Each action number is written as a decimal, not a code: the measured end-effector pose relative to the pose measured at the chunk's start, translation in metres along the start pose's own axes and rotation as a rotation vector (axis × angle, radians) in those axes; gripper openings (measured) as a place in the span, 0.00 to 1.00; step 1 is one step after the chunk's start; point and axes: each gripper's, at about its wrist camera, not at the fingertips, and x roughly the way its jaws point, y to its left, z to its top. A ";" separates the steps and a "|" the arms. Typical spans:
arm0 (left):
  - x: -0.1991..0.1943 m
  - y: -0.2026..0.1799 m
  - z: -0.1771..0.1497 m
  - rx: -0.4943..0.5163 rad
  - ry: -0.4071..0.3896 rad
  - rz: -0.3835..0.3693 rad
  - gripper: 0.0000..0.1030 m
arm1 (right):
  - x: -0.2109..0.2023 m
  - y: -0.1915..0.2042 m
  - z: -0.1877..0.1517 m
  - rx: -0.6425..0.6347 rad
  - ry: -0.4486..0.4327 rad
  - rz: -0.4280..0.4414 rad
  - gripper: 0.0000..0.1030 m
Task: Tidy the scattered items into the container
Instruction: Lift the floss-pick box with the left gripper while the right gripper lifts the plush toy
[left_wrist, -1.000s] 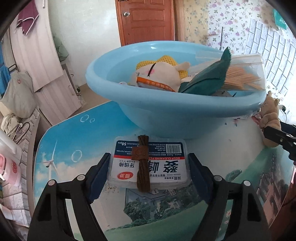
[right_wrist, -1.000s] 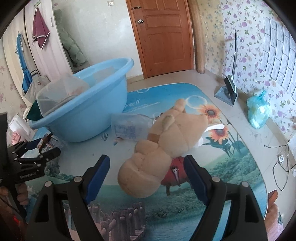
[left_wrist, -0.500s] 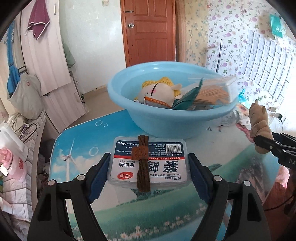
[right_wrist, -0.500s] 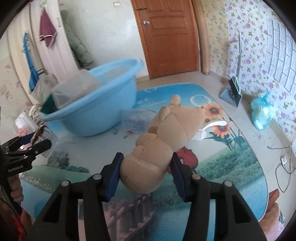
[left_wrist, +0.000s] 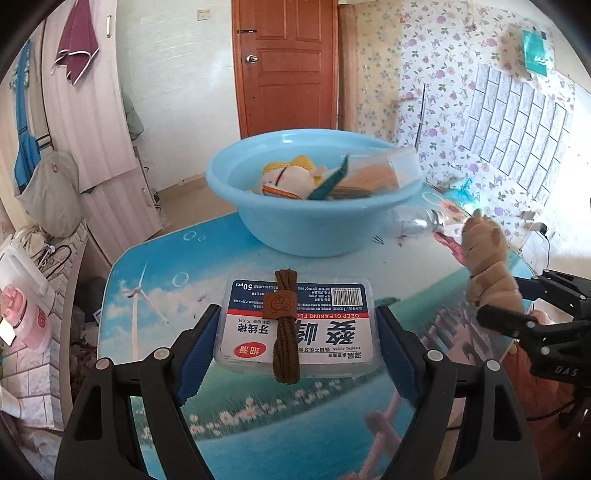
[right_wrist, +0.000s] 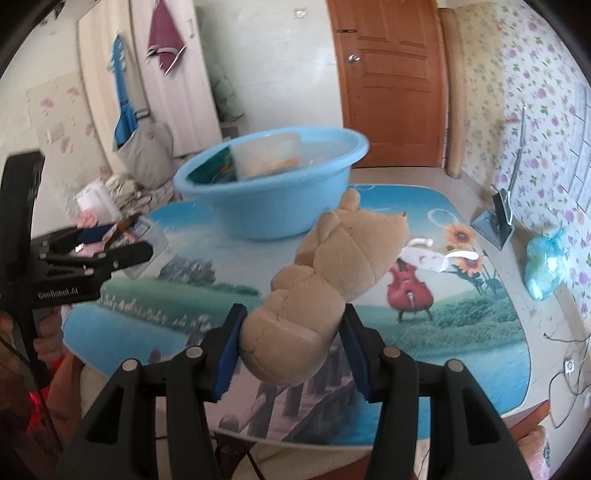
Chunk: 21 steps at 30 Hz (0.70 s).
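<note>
Plush bear (right_wrist: 325, 291) squeezed in right jaws; floss box (left_wrist: 297, 325) in left.

Both claws were matte black frames with blue pads lining the fingers (left_wrist: 199, 347) and round silver screws on top. The left claw (right_wrist: 110, 245) carried white "GenRobot.AI" lettering, and the right claw (left_wrist: 517, 306) white letters "DAS".

Wooden door (left_wrist: 288, 66), floral wallpaper (left_wrist: 384, 74), sunlit room.
</note>
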 end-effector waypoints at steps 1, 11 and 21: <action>-0.001 -0.001 -0.002 0.001 0.004 -0.002 0.79 | 0.000 0.003 -0.002 -0.012 0.011 0.002 0.49; 0.002 -0.006 -0.014 -0.005 0.039 -0.010 0.79 | 0.004 0.007 -0.012 -0.058 0.055 -0.024 0.51; 0.015 -0.009 -0.026 0.014 0.085 0.013 0.79 | -0.003 -0.012 -0.017 -0.001 0.057 -0.061 0.51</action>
